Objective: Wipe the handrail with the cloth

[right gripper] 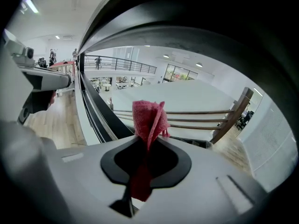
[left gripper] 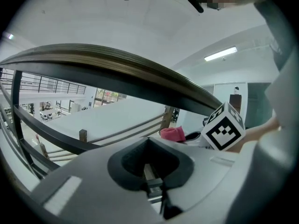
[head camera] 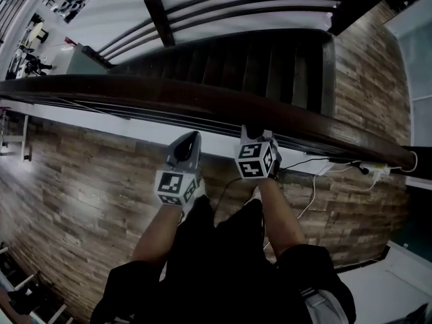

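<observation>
Right gripper view: my right gripper (right gripper: 147, 146) pinches the red cloth (right gripper: 148, 118) near the handrail (right gripper: 210, 36); my left gripper (left gripper: 148, 143) is pressed together.

Left gripper: the grey plastic left gripper (head camera: 189, 144) was raised with its narrow tip pointing up and forward, and sat a little lower and nearer the body than the other one.
Left jaws: pressed together, with nothing between them.
Left marker cube: the black-and-white square-marker cube (head camera: 172, 187) sat at the gripper's rear end, just above the wrist.
Left forearm: the bare left forearm (head camera: 158, 231) reached forward from a dark sleeve.
Right gripper: the grey plastic right gripper (head camera: 254, 135) was reached further forward, its own marker cube (head camera: 256, 160) facing the head camera.
Right jaws: closed on a red terry cloth (right gripper: 148, 118), whose folded end stood up past the jaw tips.
Right forearm: the bare right forearm (head camera: 282, 218) was stretched forward, beside the left one and apart from it.
</observation>
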### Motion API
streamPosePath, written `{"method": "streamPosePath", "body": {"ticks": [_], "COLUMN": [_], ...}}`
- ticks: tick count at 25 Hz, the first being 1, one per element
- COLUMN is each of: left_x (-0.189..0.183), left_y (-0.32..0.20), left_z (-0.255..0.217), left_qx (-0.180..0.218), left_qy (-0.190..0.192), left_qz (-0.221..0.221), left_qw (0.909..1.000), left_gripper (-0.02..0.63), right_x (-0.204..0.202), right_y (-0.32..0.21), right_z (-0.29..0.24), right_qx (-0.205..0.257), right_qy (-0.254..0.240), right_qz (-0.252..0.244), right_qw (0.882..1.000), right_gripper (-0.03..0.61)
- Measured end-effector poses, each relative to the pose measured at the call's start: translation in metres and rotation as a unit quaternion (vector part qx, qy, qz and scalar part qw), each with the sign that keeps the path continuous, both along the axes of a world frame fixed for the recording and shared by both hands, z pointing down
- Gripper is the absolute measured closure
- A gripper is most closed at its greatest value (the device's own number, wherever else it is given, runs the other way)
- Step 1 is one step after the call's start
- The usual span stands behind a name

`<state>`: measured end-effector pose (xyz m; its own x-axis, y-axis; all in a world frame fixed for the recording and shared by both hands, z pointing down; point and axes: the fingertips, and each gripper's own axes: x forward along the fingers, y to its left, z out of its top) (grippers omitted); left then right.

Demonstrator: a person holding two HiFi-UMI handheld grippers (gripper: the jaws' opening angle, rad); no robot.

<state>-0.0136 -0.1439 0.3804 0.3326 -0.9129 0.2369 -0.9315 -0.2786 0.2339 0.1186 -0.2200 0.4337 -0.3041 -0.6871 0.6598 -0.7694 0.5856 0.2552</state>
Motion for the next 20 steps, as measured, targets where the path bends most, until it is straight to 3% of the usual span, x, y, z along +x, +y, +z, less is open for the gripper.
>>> {"method": "streamPosePath", "body": {"ticks": [20], "left_x": [-0.116], "left_y": [0.009], "left_z": [0.006], "left_qx": [-0.012], "left_qy": [0.011], "left_qz": [-0.052], "left_qw": [0.9985], "left_gripper": [0.614], "right_x": [-0.116], "right_y": [0.005], "right_z": [0.006], "right_qx": [-0.003], "right_qy": [0.033], "right_qz": [-0.053], "right_qw": [0.998], "right_gripper": [0.538]}}
